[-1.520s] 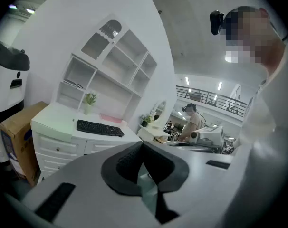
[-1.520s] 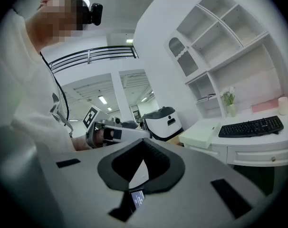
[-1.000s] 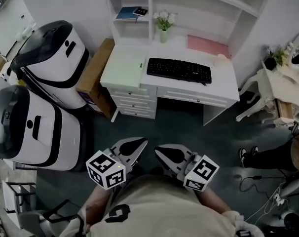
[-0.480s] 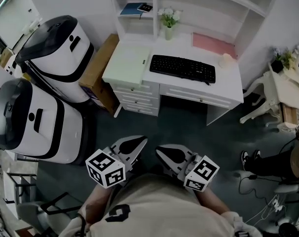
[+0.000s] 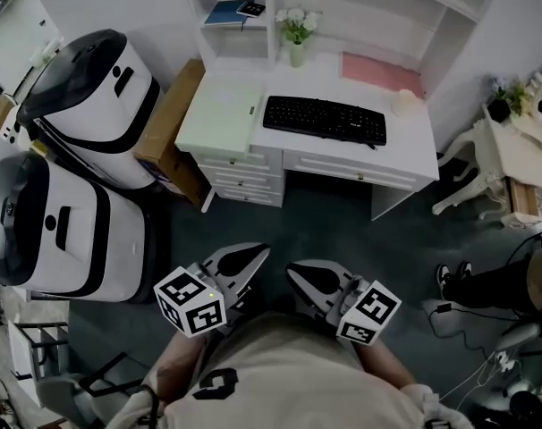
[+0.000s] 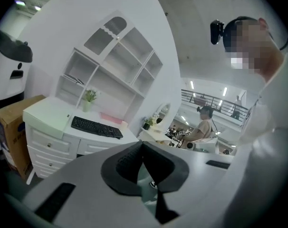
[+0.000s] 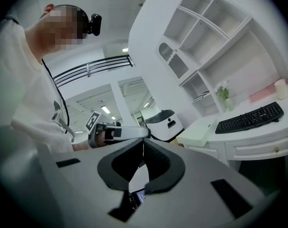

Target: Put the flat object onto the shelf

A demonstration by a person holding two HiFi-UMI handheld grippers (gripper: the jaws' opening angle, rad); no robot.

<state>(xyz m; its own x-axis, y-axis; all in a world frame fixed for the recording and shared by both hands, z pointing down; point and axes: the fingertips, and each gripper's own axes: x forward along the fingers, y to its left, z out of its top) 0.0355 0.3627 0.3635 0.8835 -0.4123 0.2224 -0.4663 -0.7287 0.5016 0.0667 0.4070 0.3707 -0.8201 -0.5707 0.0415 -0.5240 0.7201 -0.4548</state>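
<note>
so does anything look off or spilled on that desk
Nothing stands out. The keyboard lies flat on the desk, the flower vase stands upright behind it, and nothing looks spilled, tipped or broken.

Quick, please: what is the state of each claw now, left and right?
Left claw: closed, holding nothing.
Right claw: closed, holding nothing.

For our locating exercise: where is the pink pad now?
Head view: the pink pad lies at the back right of the white desk, behind the black keyboard, right of the flower vase.
</note>
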